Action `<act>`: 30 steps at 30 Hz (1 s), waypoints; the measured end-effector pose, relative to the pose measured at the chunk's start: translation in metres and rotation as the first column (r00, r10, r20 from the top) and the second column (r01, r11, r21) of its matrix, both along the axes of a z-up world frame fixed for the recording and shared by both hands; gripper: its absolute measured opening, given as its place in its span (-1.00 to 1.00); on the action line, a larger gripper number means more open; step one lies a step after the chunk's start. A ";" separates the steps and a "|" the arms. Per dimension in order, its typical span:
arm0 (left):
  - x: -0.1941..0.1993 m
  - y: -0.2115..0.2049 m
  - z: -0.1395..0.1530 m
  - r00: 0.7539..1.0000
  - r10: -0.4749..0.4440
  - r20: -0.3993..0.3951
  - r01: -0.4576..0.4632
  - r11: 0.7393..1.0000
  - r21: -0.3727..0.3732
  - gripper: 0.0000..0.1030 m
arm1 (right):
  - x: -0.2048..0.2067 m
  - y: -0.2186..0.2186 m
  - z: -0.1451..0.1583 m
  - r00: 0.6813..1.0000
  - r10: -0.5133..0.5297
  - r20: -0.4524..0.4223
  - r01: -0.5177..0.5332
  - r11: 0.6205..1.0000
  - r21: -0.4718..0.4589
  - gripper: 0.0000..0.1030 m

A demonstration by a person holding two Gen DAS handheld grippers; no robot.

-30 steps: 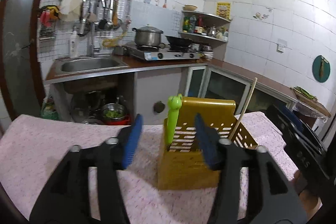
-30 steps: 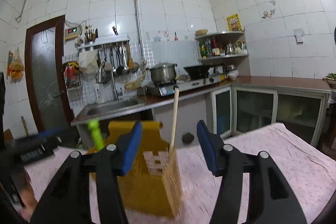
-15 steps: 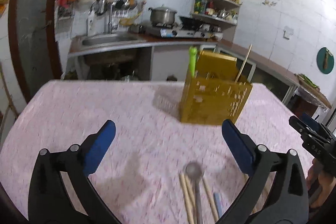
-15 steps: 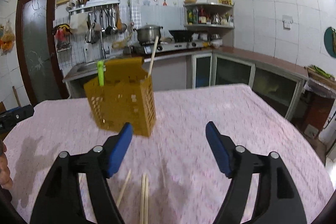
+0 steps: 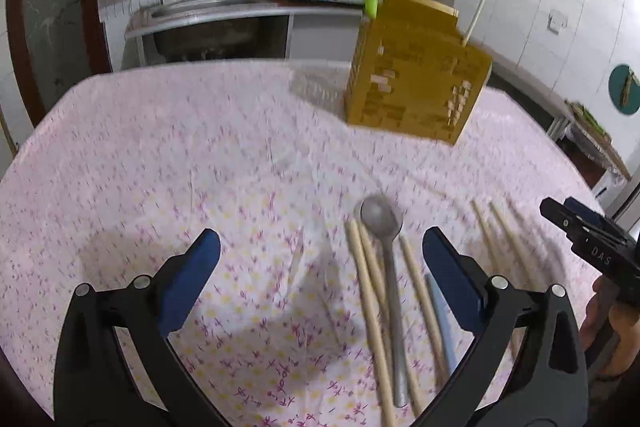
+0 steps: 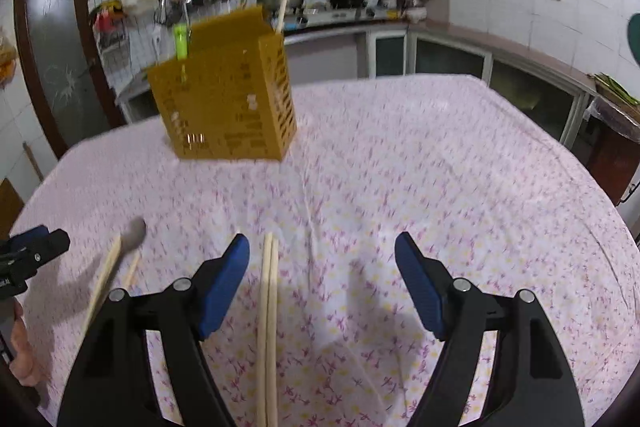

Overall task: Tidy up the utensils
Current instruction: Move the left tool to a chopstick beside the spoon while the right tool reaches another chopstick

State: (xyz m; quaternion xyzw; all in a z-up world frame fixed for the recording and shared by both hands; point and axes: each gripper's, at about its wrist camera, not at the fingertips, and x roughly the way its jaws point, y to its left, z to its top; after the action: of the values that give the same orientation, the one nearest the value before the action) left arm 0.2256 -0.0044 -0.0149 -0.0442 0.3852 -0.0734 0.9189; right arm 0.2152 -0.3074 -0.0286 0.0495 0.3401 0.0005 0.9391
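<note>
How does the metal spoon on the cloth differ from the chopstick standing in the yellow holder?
The metal spoon lies flat on the tablecloth; the chopstick in the holder stands upright, leaning slightly. The spoon is grey with a round bowl; that chopstick is a pale, plain stick. The spoon lies among loose chopsticks, not yet put away; the standing chopstick is already in the yellow holder. Both are long, slim utensils.

Both wrist views look down, sharing the yellow holder (image 5: 416, 83).
</note>
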 end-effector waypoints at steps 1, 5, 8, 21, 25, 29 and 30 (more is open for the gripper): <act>0.001 0.000 -0.004 1.000 0.006 -0.016 -0.006 1.000 0.008 0.90 | 0.002 0.002 -0.003 1.000 0.007 -0.013 -0.007 1.000 -0.017 0.44; 0.005 0.001 -0.009 0.999 0.021 -0.043 -0.021 1.000 0.003 0.88 | 0.006 0.006 -0.009 0.999 0.019 -0.037 -0.021 0.998 -0.054 0.43; 0.006 -0.006 -0.012 0.999 0.013 -0.031 -0.011 0.999 0.036 0.67 | 0.011 0.010 -0.014 0.998 0.023 -0.061 -0.027 0.997 -0.066 0.18; 0.008 -0.027 -0.031 0.997 -0.043 -0.070 0.049 0.996 0.079 0.28 | 0.019 0.024 -0.025 0.989 0.073 -0.129 -0.081 0.995 -0.058 -0.23; 0.006 -0.027 -0.031 0.997 -0.048 -0.066 0.052 0.996 0.073 0.09 | 0.022 0.024 -0.028 0.984 0.091 -0.150 -0.098 0.995 -0.036 -0.28; 0.007 -0.026 -0.033 0.996 -0.046 -0.077 0.051 0.997 0.065 -0.08 | 0.025 0.027 -0.032 0.980 0.095 -0.174 -0.104 0.994 -0.044 -0.27; 0.008 -0.025 -0.034 0.995 -0.051 -0.084 0.056 0.997 0.056 -0.10 | 0.025 0.029 -0.032 0.980 0.094 -0.175 -0.104 0.993 -0.050 -0.26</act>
State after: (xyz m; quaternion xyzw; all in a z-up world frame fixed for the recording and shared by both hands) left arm 0.2335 -0.0295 -0.0491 -0.0100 0.4259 -0.0848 0.9007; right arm 0.2405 -0.2789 -0.0604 0.0046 0.4217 0.0329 0.9061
